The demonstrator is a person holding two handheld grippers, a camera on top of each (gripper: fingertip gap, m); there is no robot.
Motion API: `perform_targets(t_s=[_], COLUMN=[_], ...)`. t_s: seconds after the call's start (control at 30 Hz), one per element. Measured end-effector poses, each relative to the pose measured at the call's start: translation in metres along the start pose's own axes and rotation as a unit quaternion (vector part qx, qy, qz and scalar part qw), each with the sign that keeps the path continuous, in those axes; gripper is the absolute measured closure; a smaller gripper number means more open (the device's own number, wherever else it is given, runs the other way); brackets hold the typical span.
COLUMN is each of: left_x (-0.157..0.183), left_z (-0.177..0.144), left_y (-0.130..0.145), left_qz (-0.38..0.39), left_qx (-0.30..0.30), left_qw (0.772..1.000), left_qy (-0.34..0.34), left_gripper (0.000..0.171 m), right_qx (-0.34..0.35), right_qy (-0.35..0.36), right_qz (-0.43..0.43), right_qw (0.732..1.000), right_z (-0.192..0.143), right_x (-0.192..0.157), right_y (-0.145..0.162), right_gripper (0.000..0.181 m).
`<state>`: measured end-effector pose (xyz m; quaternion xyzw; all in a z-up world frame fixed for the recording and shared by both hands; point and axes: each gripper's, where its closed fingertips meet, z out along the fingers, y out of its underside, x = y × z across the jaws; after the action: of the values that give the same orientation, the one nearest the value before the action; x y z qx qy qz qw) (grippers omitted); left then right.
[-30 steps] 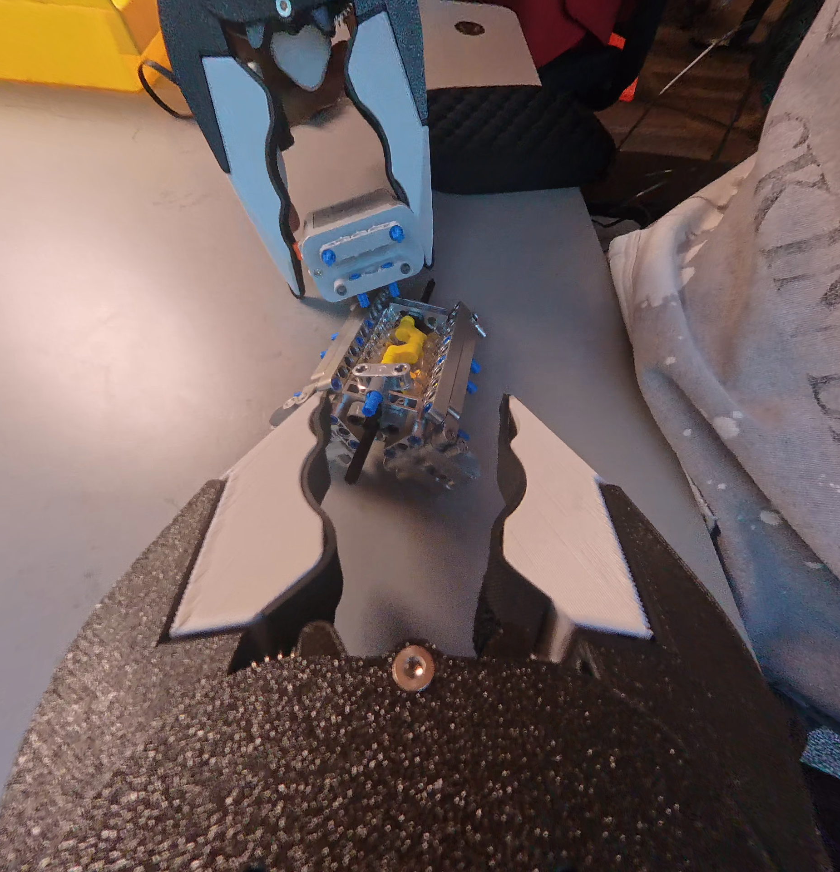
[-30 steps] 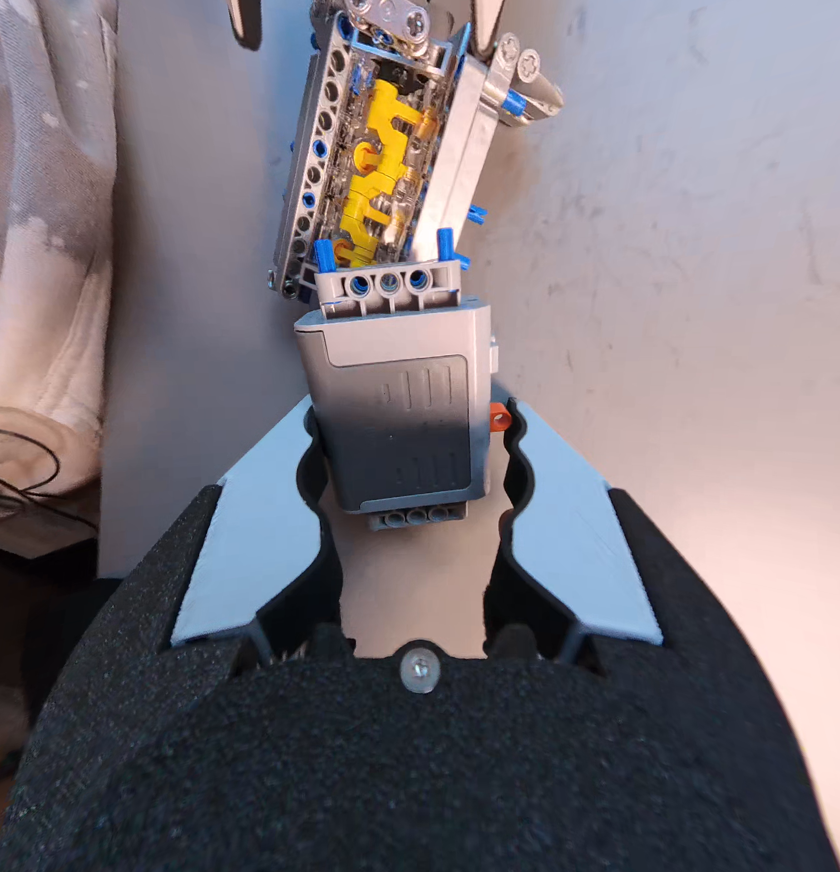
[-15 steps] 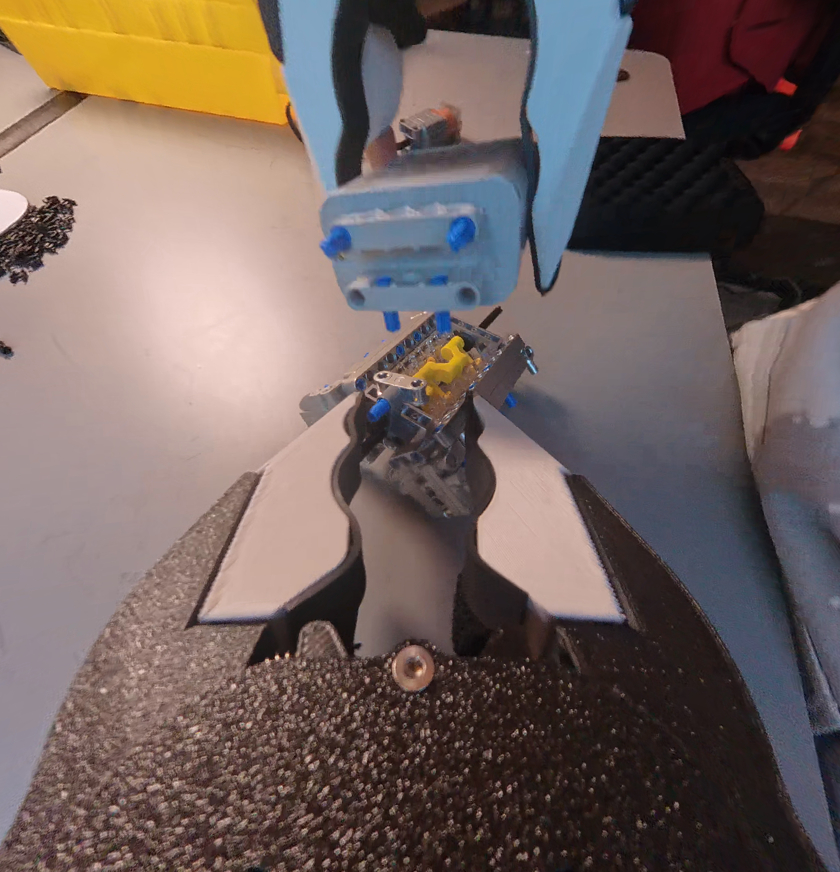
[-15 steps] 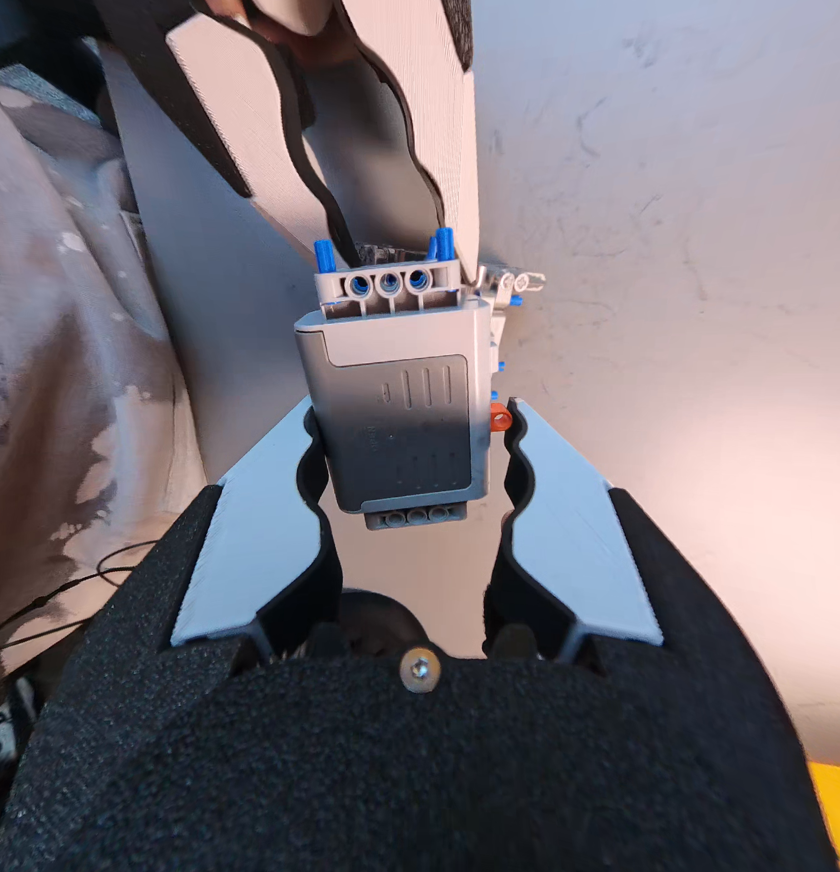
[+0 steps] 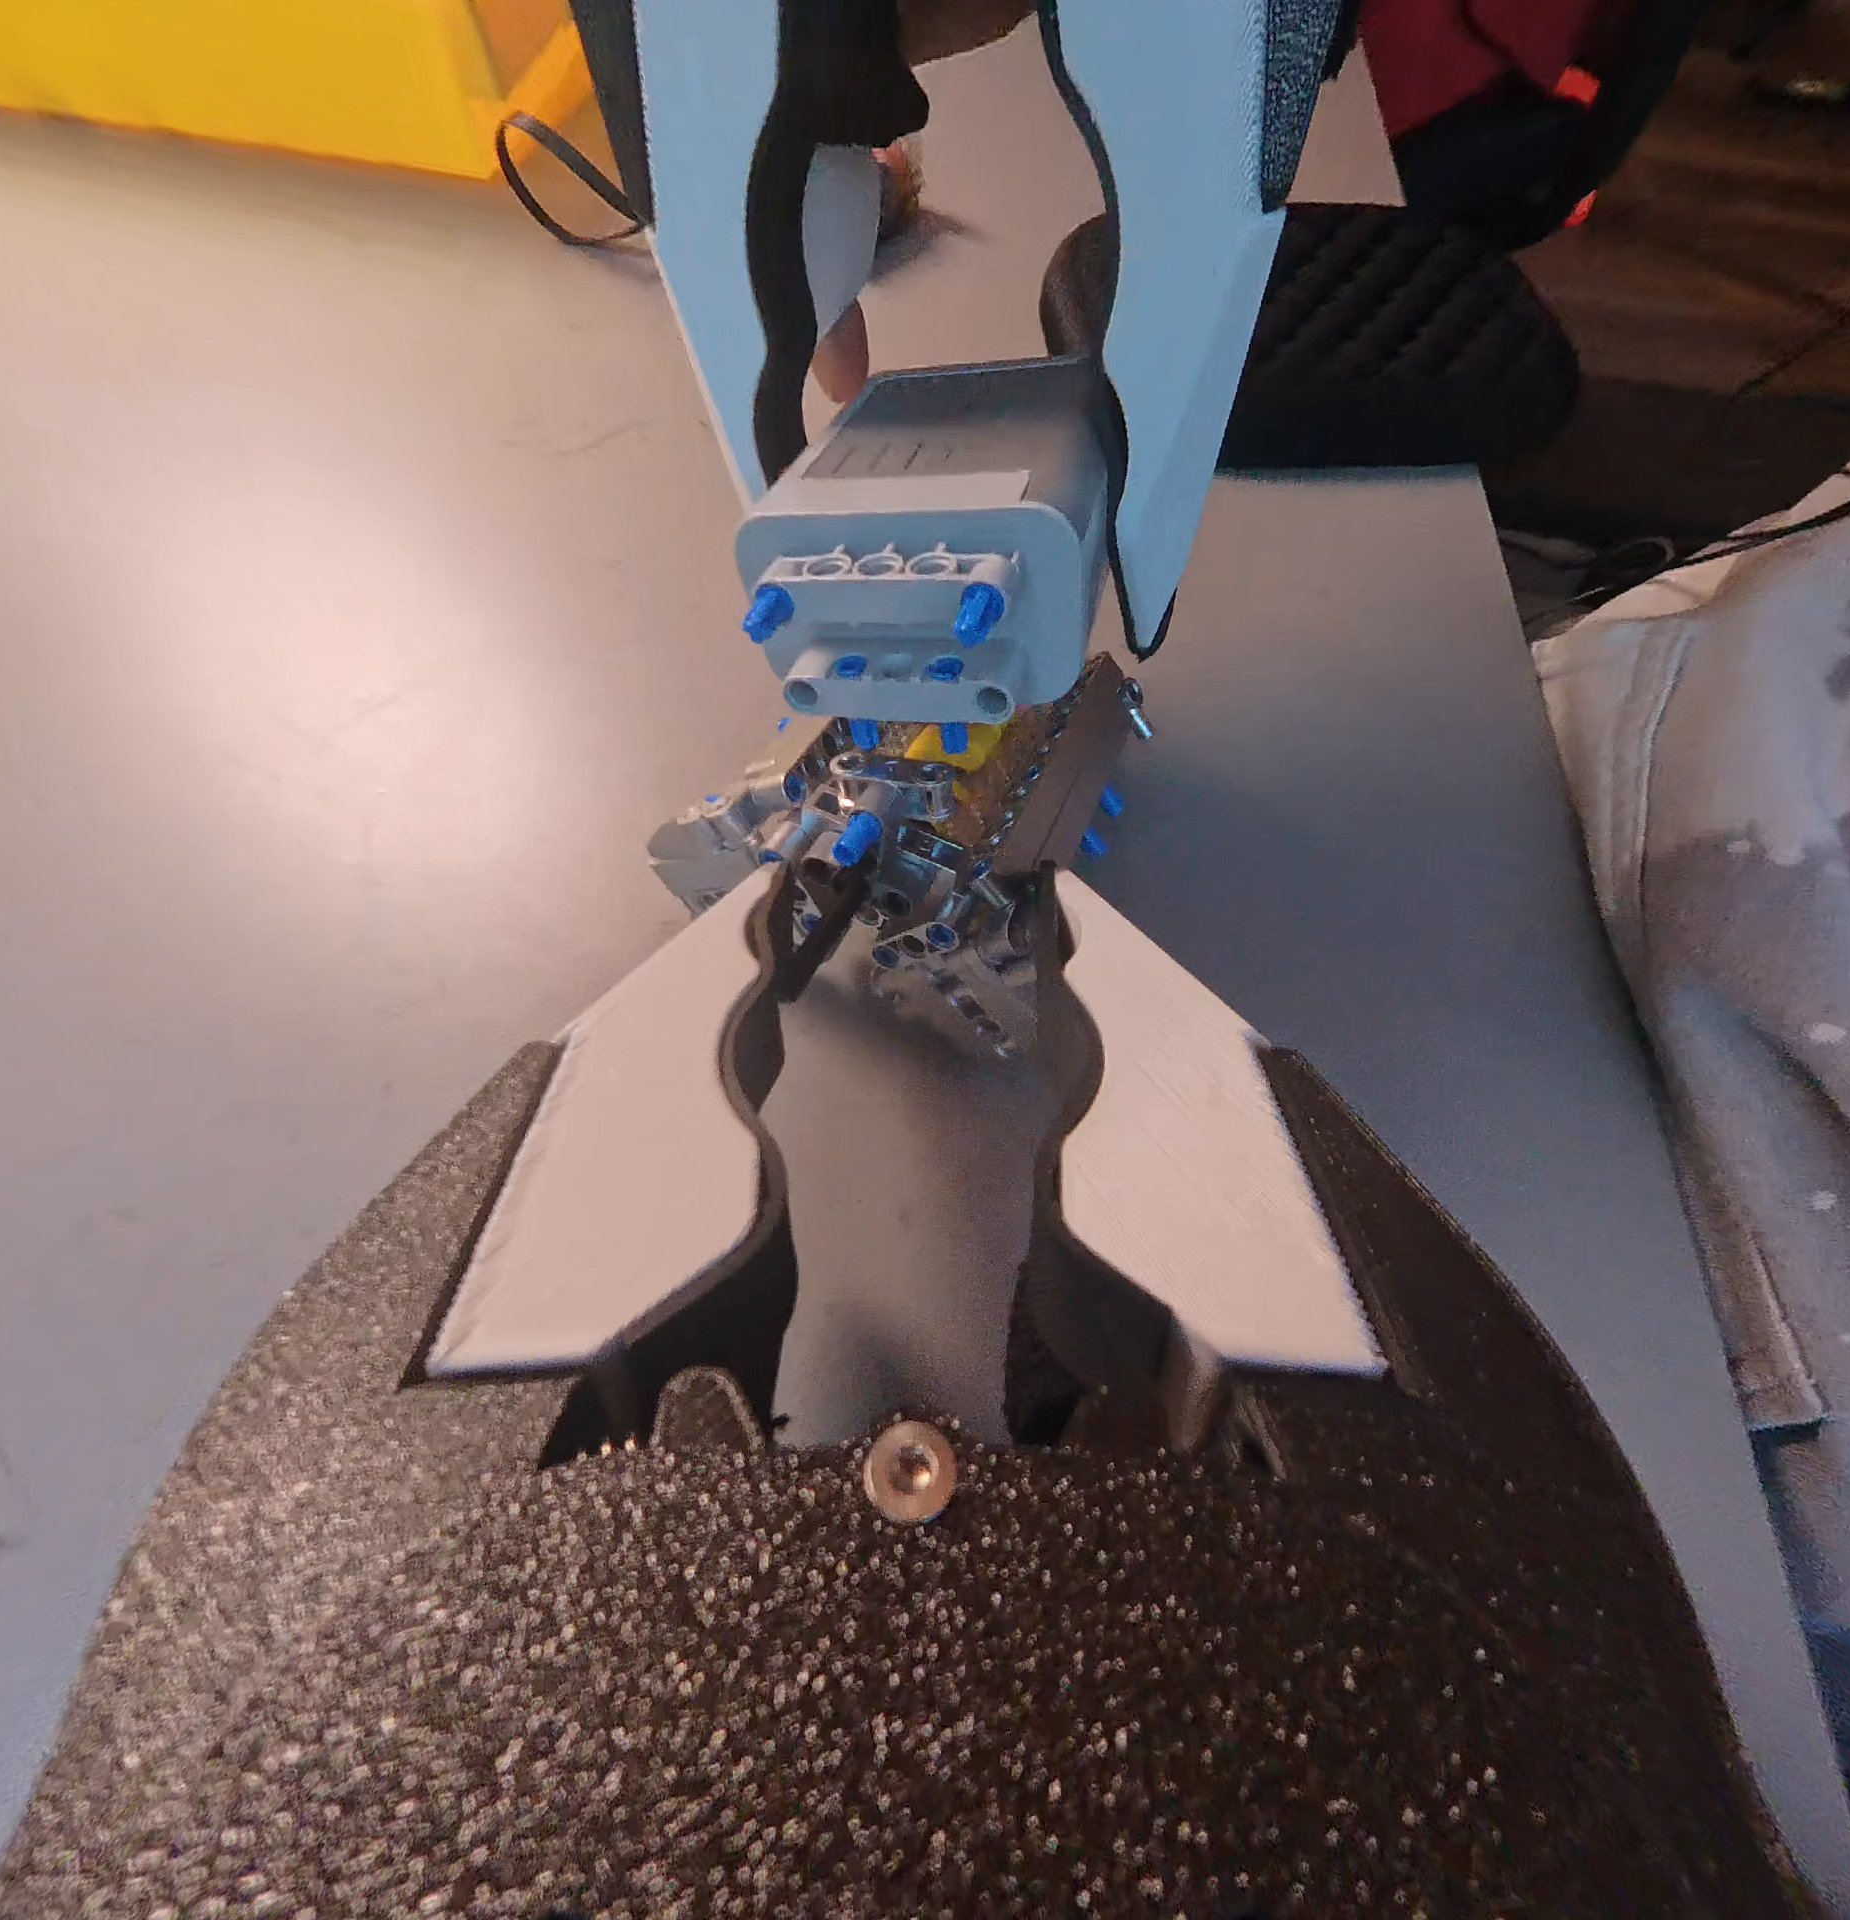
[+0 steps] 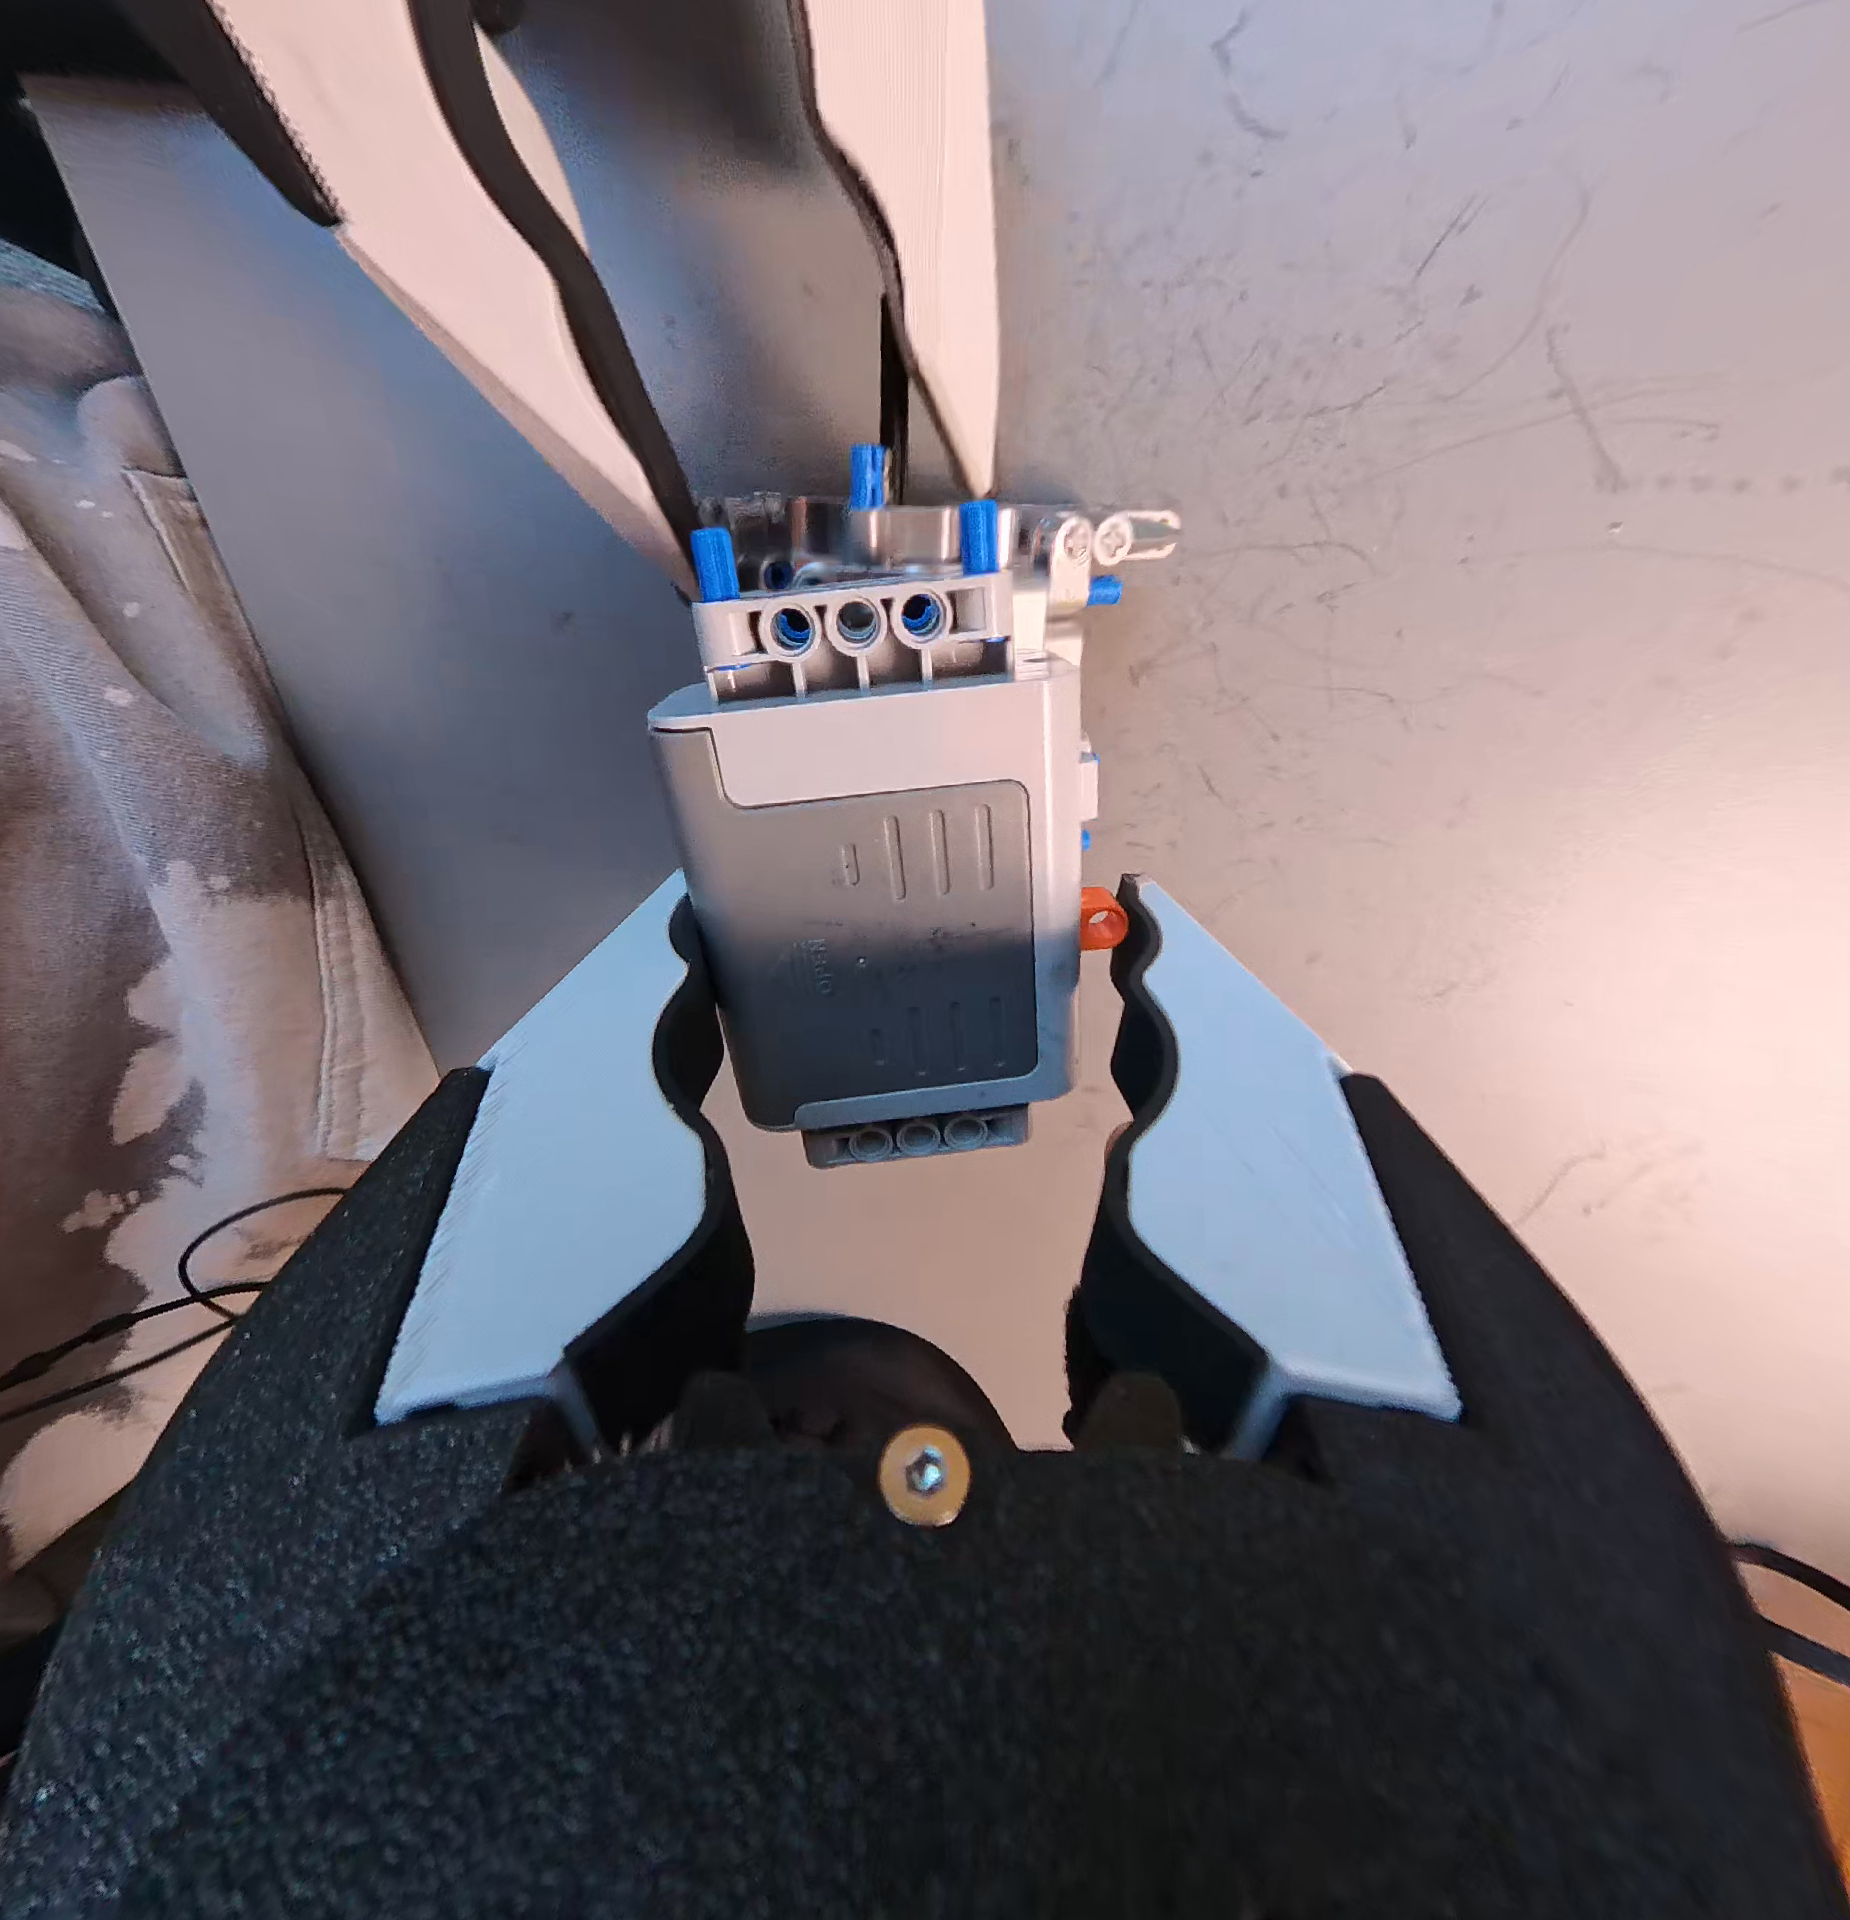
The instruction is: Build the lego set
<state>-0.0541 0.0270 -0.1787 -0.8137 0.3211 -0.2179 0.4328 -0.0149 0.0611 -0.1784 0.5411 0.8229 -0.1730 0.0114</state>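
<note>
- Your right gripper (image 6: 905,987) is clamped on the grey battery box (image 6: 879,914), held just above the assembly.
- Your left gripper (image 5: 905,914) pinches the beam-and-pin assembly (image 5: 900,842) on the grey table (image 5: 277,727).
- Rigid, light plastic; protruding blue pins look snappable, so grip flat sides.

Grey scuffed table (image 5: 277,727); a grey-and-yellow brick assembly (image 5: 900,862) is rested on it, a black cable loop (image 5: 557,187) laid farther back.

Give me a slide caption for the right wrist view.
Right gripper holds a grey box with blue pins against a brick assembly clamped by the left gripper.
</note>
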Motion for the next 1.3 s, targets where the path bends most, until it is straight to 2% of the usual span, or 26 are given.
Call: perform_targets(t_s=[0.3,0.57,1.0,1.3], left_x=[0.029,0.033,0.033,0.018], left_z=[-0.003,-0.002,-0.002,-0.01], left_y=[-0.003,-0.006,-0.011,-0.02], left_qz=[-0.002,0.002,0.003,-0.009], left_qx=[0.009,0.014,0.029,0.058], left_qw=[0.999,0.999,0.999,0.998], left_qy=[0.038,0.041,0.039,0.013], left_gripper=[0.141,0.153,0.156,0.155], right_qx=[-0.001,-0.002,-0.033,-0.061], right_qy=[-0.002,0.007,0.0,-0.024], right_qz=[-0.021,-0.051,-0.058,-0.057], right_qw=[1.0,0.999,0.998,0.996], right_z=[-0.004,0.0,0.0,0.001], right_x=[-0.01,-0.021,-0.02,-0.022], right_y=[0.008,0.012,0.017,0.019], right_gripper=[0.107,0.107,0.106,0.106])
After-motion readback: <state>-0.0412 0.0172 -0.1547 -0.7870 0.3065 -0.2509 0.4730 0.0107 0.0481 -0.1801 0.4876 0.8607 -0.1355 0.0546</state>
